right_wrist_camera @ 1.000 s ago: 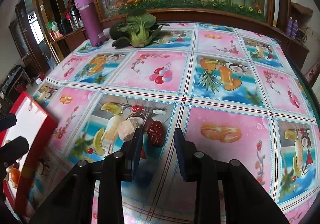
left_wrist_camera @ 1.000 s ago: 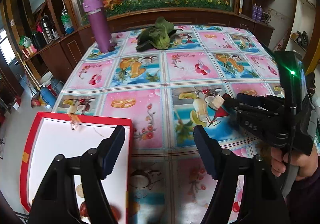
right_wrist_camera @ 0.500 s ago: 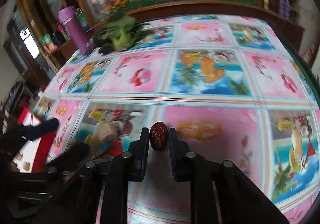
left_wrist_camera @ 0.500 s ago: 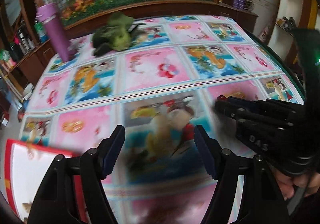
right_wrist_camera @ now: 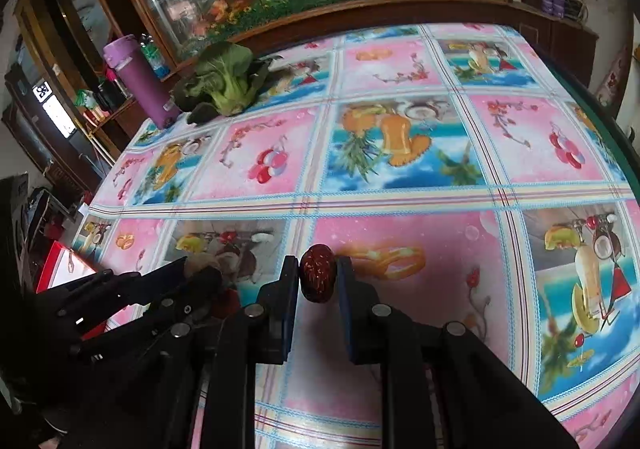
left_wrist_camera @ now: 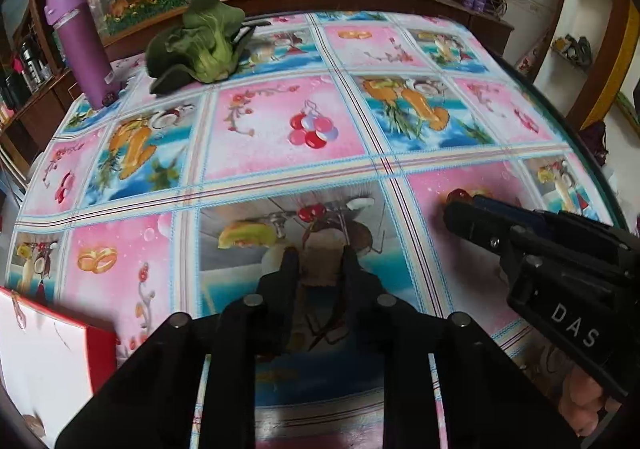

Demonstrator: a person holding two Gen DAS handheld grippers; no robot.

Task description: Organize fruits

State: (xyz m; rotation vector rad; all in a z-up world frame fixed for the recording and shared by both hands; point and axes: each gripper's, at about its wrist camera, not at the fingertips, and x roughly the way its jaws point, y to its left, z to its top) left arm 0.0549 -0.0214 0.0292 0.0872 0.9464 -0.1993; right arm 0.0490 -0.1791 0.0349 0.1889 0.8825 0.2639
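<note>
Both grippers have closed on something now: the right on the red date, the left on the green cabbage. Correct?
Not quite. The left gripper is closed on a pale brown piece of fruit, not the cabbage, which lies untouched at the far side of the table; the left wrist view shows this. The right gripper does hold the red date.

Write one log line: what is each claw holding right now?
left claw: shut on pale beige piece | right claw: shut on red date | red-edged tray: near left
</note>
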